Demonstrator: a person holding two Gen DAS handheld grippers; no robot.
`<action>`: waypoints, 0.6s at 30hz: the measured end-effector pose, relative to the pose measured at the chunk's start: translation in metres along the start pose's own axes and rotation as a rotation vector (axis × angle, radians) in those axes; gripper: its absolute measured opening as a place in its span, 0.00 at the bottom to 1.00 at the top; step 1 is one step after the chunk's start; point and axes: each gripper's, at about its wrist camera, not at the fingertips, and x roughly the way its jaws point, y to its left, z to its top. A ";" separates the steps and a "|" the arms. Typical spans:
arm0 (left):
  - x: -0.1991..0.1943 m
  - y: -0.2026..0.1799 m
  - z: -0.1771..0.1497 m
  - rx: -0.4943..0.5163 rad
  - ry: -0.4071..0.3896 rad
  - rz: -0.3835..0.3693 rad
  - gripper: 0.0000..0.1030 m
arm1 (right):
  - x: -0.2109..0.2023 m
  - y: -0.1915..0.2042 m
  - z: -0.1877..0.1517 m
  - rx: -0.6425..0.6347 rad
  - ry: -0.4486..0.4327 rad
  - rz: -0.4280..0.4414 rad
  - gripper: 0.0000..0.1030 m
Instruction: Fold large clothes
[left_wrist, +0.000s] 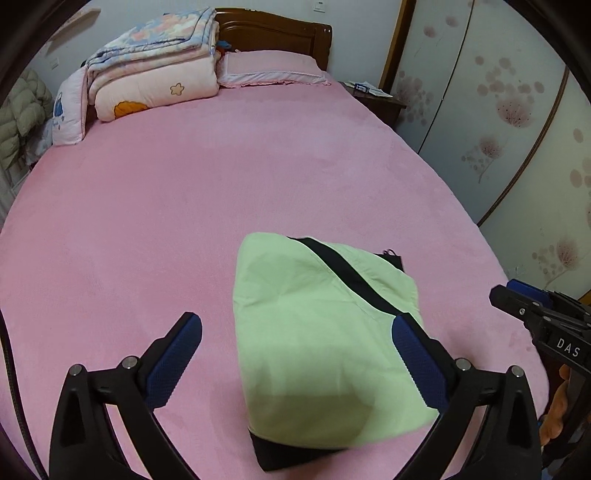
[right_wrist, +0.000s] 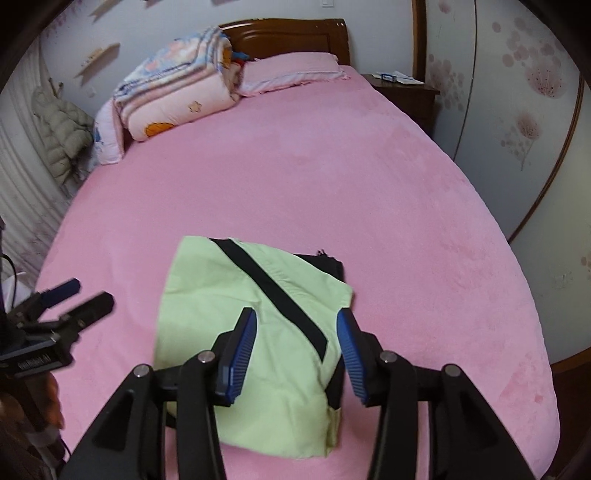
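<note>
A light green garment with a black stripe (left_wrist: 317, 332) (right_wrist: 266, 332) lies folded into a compact bundle on the pink bed (left_wrist: 184, 203) (right_wrist: 332, 184), near its front edge. My left gripper (left_wrist: 295, 328) hovers above the bundle with its blue-padded fingers (left_wrist: 173, 362) wide apart and nothing between them. My right gripper (right_wrist: 297, 321) also hangs over the bundle, jaws partly apart, holding no cloth. In the left wrist view the right gripper (left_wrist: 517, 299) shows at the right edge; the left gripper (right_wrist: 81, 295) shows at the left edge of the right wrist view.
Folded quilts (left_wrist: 155, 70) (right_wrist: 177, 92) and a pink pillow (left_wrist: 269, 66) (right_wrist: 291, 70) lie at the wooden headboard (left_wrist: 273, 29). A nightstand (left_wrist: 373, 98) (right_wrist: 406, 88) and flowered wardrobe doors (left_wrist: 498, 110) stand right of the bed. A padded jacket (right_wrist: 62, 129) hangs at left.
</note>
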 end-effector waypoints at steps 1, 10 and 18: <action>-0.003 -0.003 -0.002 -0.020 0.009 0.001 0.99 | -0.006 0.002 0.001 0.001 -0.005 0.011 0.46; -0.013 -0.022 -0.017 -0.105 0.106 0.038 0.99 | -0.032 0.005 -0.004 0.051 0.005 0.033 0.52; -0.014 -0.026 -0.028 -0.116 0.152 0.039 0.99 | -0.033 0.001 -0.013 0.076 0.060 0.072 0.64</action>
